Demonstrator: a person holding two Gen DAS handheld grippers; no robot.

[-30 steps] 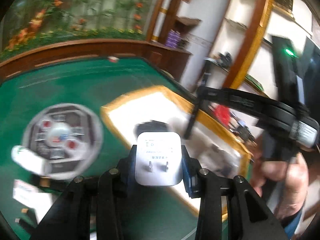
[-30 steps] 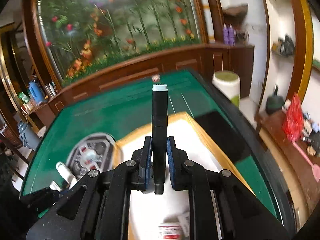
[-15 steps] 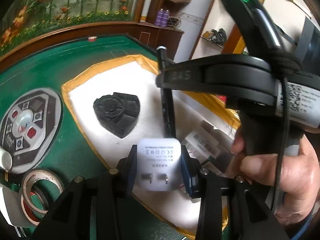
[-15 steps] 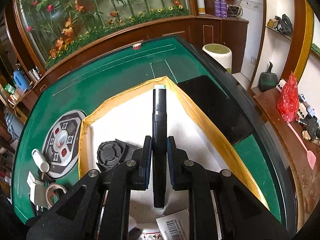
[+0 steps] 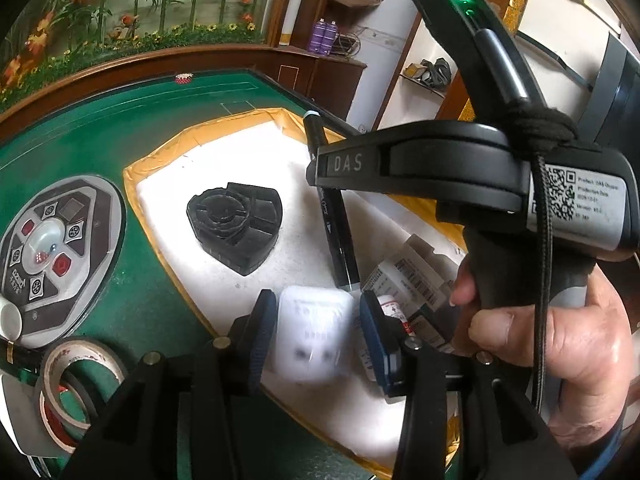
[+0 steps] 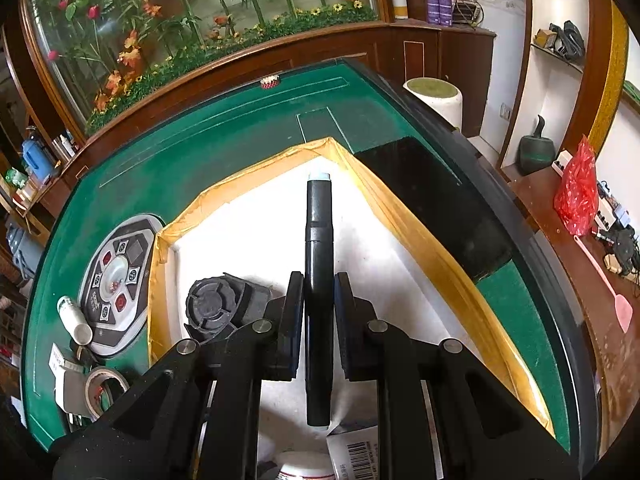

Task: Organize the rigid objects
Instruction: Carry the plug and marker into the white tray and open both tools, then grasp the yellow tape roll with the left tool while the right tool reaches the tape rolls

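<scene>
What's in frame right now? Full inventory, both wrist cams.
tray: 1, white with yellow taped rim, on the green table
table: 1, green felt, wooden rim
heart-shaped box: 1, black, inside the tray, left part
marker: 1, black with pale cap end, over the tray
charger plug: 1, white, blurred, at the tray's near edge
barcoded boxes: at least 2, white, near end of the tray
control panel: 1, silver and dark with red buttons, set in the table left of the tray
tape rolls: at least 2, tan and black, near left on the table
small bottle: 1, white, beside the panel
chip stack: 1, red and white, far table edge
left gripper: 1, black, around the plug; grip unclear
right gripper: 1, black, shut on the marker
hand: 1, holding the right gripper's handle
</scene>
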